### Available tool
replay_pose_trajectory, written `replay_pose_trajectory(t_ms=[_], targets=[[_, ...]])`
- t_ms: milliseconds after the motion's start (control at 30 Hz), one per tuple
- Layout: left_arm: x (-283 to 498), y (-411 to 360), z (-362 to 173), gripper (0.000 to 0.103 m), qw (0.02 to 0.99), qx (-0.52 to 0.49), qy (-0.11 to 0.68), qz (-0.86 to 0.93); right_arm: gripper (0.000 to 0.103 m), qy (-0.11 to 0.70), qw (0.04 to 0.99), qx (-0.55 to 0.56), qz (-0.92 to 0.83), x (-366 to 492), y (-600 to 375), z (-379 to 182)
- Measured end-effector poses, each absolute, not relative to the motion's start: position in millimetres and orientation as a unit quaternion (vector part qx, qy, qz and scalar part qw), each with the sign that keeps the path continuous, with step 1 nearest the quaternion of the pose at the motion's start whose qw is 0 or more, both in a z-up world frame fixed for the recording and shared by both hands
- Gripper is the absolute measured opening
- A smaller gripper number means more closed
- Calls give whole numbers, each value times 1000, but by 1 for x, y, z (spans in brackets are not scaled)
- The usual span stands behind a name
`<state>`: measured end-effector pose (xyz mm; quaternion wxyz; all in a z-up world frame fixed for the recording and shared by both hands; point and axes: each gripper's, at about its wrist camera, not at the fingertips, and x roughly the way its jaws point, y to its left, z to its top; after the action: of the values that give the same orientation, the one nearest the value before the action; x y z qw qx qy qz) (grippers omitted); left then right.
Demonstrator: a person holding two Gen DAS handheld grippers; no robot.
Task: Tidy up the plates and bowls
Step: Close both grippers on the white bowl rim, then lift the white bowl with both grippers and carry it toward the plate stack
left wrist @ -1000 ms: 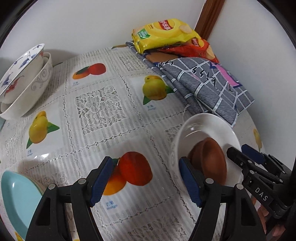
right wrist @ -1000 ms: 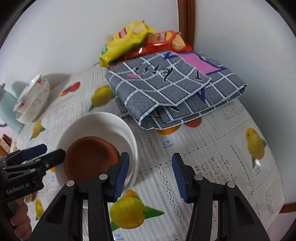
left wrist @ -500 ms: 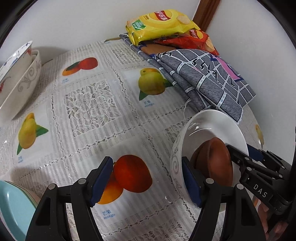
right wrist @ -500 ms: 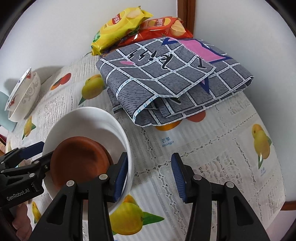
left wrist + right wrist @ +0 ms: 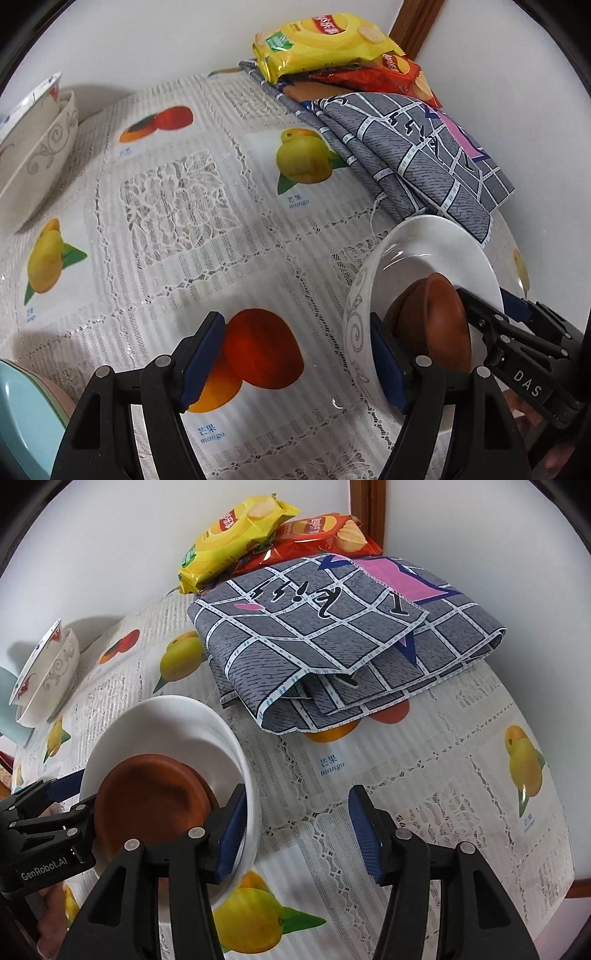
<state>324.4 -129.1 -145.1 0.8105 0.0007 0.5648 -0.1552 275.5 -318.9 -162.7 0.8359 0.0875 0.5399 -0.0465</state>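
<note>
Black tongs (image 5: 295, 363), blue ribbed pads (image 5: 364, 834), silver screws, white lettering.

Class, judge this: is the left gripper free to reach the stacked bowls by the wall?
Probably yes: the left gripper, jaws opening and empty, has only bare tablecloth between it and the stacked bowls.

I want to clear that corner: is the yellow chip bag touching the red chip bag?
Touching. The right wrist view shows the yellow chip bag lying overlapped on the red chip bag, no gap between them.
</note>
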Motion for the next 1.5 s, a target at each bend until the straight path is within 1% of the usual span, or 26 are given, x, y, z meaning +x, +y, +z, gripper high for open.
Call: replay_pose_trajectory(t_ms=[333,400,433,467,500,533,567,600,633,667,700,733,767,800,933,1200,1367,1500], targets=[[326,-126,-148,76,808,-15,567,-161,54,541,835,95,-41,277,-321,-163],[325,-126,-147,73,809,-17,563,-169,49,542,834,94,-38,278,-319,-163],[325,-127,-147,72,809,-17,561,-173,42,542,834,96,-33,278,-318,-163],[324,-127,-146,66,808,-22,560,-181,36,541,835,99,-26,278,-316,-163],[324,-128,-146,60,806,-28,560,-189,34,540,835,101,-23,278,-316,-162],[323,-128,-145,57,804,-34,560,-196,29,540,835,103,-20,278,-315,-162],[322,-129,-145,51,802,-39,560,-202,26,539,836,105,-18,278,-314,-162],[321,-130,-144,45,801,-42,559,-210,24,536,837,108,-16,278,-313,-162],[320,-132,-143,42,801,-43,557,-215,20,534,838,109,-15,277,-312,-162],[318,-133,-142,37,802,-43,554,-218,17,534,838,109,-14,277,-311,-162],[316,-136,-140,30,804,-38,550,-222,15,532,839,109,-14,277,-309,-162],[314,-139,-139,27,806,-31,546,-227,13,530,841,111,-13,277,-308,-162],[313,-141,-137,22,807,-28,544,-229,10,529,841,113,-13,277,-307,-162],[312,-144,-136,18,808,-27,543,-228,9,528,842,115,-13,276,-306,-162],[309,-149,-135,17,816,-13,536,-217,9,529,841,116,-15,276,-304,-162],[314,-147,-139,17,805,-29,554,-209,10,540,833,120,-17,282,-306,-164],[312,-148,-139,15,811,-25,548,-205,10,529,840,118,-24,280,-303,-163],[309,-150,-137,14,817,-13,542,-198,8,523,841,138,-23,274,-307,-162]])
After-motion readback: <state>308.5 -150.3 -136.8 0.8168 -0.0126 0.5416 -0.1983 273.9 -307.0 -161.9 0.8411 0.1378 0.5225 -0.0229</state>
